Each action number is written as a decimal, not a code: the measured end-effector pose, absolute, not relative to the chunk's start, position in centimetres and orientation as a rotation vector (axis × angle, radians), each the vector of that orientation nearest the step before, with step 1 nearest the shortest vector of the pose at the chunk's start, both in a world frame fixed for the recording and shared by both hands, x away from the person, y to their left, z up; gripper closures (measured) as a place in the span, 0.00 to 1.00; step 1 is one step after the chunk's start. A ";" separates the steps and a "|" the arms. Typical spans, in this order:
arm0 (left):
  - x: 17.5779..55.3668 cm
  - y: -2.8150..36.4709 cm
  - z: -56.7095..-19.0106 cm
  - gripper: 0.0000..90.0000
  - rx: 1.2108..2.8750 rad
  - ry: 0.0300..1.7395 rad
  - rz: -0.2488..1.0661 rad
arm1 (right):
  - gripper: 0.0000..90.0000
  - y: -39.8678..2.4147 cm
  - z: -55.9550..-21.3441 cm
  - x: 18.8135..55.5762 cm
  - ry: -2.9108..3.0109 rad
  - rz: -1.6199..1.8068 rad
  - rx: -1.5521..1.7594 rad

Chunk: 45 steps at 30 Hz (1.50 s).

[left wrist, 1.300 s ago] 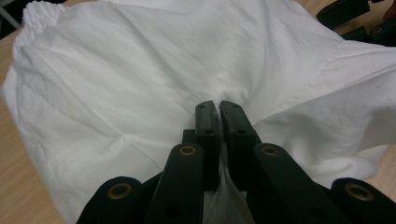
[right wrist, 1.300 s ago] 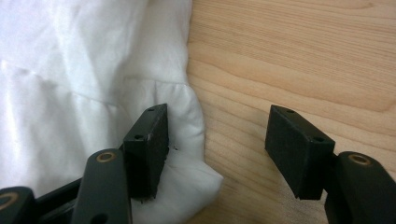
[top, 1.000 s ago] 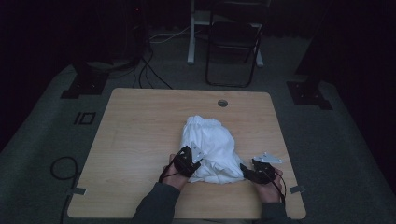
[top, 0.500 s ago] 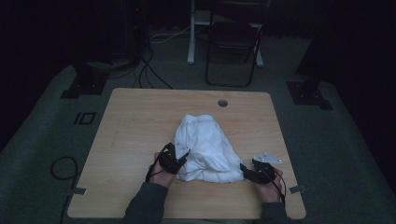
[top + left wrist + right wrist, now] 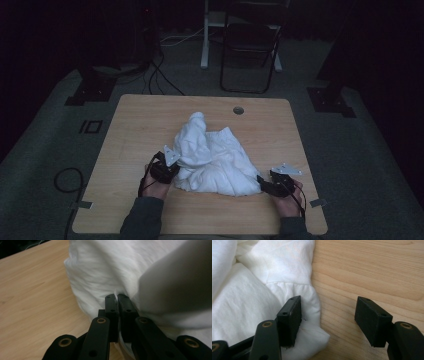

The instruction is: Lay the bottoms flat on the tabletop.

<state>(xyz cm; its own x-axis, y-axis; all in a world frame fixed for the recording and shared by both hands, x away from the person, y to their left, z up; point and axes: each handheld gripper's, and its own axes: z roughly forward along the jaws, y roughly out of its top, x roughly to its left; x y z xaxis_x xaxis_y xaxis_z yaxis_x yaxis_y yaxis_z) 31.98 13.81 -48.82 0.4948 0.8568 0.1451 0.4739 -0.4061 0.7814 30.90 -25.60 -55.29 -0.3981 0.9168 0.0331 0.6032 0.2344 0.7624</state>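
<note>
A crumpled white cloth (image 5: 215,160) lies in a heap on the wooden table (image 5: 130,125), toward its near half. My left gripper (image 5: 172,167) is at the cloth's left edge; in the left gripper view its jaws are pressed together on a fold of the white cloth (image 5: 105,270), my left gripper (image 5: 117,298) pinching a thin strip of fabric. My right gripper (image 5: 262,181) rests at the cloth's near right corner. In the right gripper view my right gripper (image 5: 328,315) stands open, one pad lying on the hem of the cloth (image 5: 274,277), the other over bare wood.
A round cable hole (image 5: 238,110) is in the table's far side. A dark chair (image 5: 250,50) stands beyond the table on the grey floor, with cables (image 5: 67,180) to the left. Bare wood lies left of the heap and along the far edge.
My left gripper has pulled its hold of the cloth leftward across the table, and the heap has spread wider. The right gripper has stayed where it was.
</note>
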 end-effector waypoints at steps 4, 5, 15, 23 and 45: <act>31.9 14.8 -49.1 0.97 2.037 1.124 0.713 | 0.42 -25.6 -55.3 30.9 2.090 0.996 1.394; 31.9 15.0 -49.1 0.97 2.032 1.130 0.713 | 0.42 -25.6 -55.3 30.9 2.090 0.996 1.394; 30.7 18.8 -46.7 0.79 1.892 1.174 0.750 | 0.42 -25.6 -55.3 30.9 2.090 0.996 1.394; 29.4 21.1 -44.1 0.76 1.821 1.175 0.786 | 0.41 -25.6 -55.3 30.9 2.090 0.994 1.395; 34.2 17.7 -46.8 0.41 1.911 1.243 0.726 | 0.41 -25.6 -55.3 31.0 2.091 0.996 1.397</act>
